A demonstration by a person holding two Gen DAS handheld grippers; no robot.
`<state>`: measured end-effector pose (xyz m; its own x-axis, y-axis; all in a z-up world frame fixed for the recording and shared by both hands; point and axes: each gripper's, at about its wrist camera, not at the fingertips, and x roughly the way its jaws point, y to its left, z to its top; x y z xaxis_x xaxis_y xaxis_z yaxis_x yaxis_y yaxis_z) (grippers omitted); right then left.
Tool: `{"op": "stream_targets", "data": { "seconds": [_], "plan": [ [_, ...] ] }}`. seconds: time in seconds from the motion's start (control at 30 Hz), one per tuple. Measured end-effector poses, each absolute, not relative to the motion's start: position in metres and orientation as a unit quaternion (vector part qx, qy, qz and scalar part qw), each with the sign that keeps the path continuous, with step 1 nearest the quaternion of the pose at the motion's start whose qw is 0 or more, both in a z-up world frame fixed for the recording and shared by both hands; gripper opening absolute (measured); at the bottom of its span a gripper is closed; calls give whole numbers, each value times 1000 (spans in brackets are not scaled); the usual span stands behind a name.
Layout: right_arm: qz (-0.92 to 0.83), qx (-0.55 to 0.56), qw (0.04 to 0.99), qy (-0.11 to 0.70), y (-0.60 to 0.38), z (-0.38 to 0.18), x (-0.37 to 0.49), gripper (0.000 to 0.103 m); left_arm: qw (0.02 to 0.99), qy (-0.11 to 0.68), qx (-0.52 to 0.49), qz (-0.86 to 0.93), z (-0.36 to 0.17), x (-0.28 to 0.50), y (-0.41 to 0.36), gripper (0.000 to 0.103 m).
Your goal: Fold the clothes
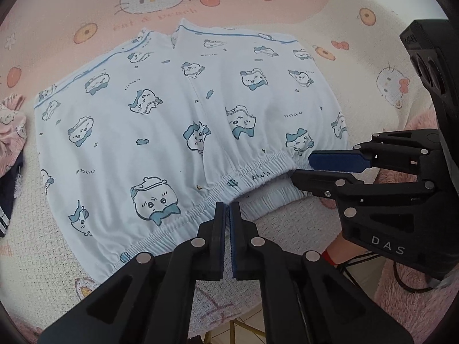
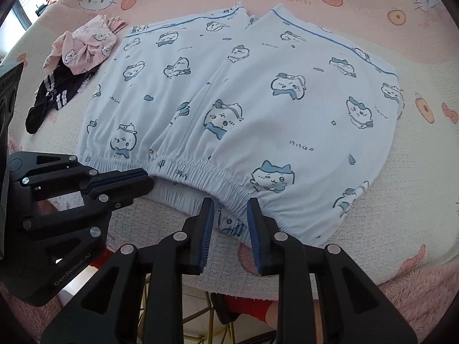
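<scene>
Light blue shorts (image 1: 178, 120) with a cartoon print lie flat on the table, elastic waistband (image 1: 252, 172) toward me; they also show in the right wrist view (image 2: 243, 109). My left gripper (image 1: 228, 206) is shut on the upper layer of the waistband near its middle. My right gripper (image 2: 231, 203) is open, its jaws on either side of the waistband edge (image 2: 229, 197). In the left wrist view the right gripper (image 1: 304, 166) sits at the waistband's right end. In the right wrist view the left gripper (image 2: 143, 180) is pinched at the waistband's left part.
A cream and pink cat-print cloth (image 1: 160, 0) covers the table. A crumpled pink garment (image 2: 86, 46) and a dark striped garment (image 2: 48, 97) lie left of the shorts. Fluffy pink fabric (image 2: 416, 295) lies at the near right. The table's front edge (image 2: 258, 289) is just below the grippers.
</scene>
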<state>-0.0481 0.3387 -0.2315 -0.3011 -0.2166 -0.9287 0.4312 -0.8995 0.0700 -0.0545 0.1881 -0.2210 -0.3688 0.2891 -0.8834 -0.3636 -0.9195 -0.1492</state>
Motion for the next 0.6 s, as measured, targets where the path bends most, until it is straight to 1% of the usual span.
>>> {"op": "stream_targets", "data": {
  "seconds": [0.03, 0.07, 0.1, 0.17, 0.23, 0.3, 0.33, 0.37, 0.4, 0.43, 0.5, 0.6],
  "plan": [
    [-804, 552, 200, 95, 341, -230, -48, 23, 199, 32, -526, 826, -220, -55, 188, 11],
    [-805, 550, 203, 93, 341, -230, -48, 21, 201, 29, -526, 826, -220, -55, 188, 19],
    [-804, 550, 206, 92, 340, -230, -49, 12, 204, 26, -526, 826, -219, -56, 188, 22],
    [-801, 551, 214, 92, 339, -231, -49, 9, 205, 23, -524, 826, -218, -56, 188, 34],
    [-802, 548, 218, 94, 337, -231, -48, 5, 197, 34, -515, 834, -215, -57, 190, 40],
    [-805, 543, 220, 91, 338, -228, -48, 4, 195, 60, -511, 835, -217, -60, 195, 40],
    [-806, 542, 221, 85, 339, -227, -49, 4, 197, 73, -519, 829, -221, -64, 197, 38],
    [-807, 541, 222, 80, 340, -226, -51, 4, 194, 82, -523, 826, -223, -68, 198, 23],
    [-807, 542, 222, 75, 341, -226, -52, 4, 191, 82, -522, 827, -222, -71, 196, 17],
    [-807, 543, 222, 69, 343, -226, -53, 4, 192, 72, -519, 830, -218, -73, 193, 6],
    [-806, 544, 226, 59, 345, -225, -54, 3, 198, 52, -506, 838, -207, -73, 186, 5],
    [-807, 540, 235, 51, 349, -219, -50, 3, 204, 53, -499, 840, -196, -67, 180, 5]
  ]
}}
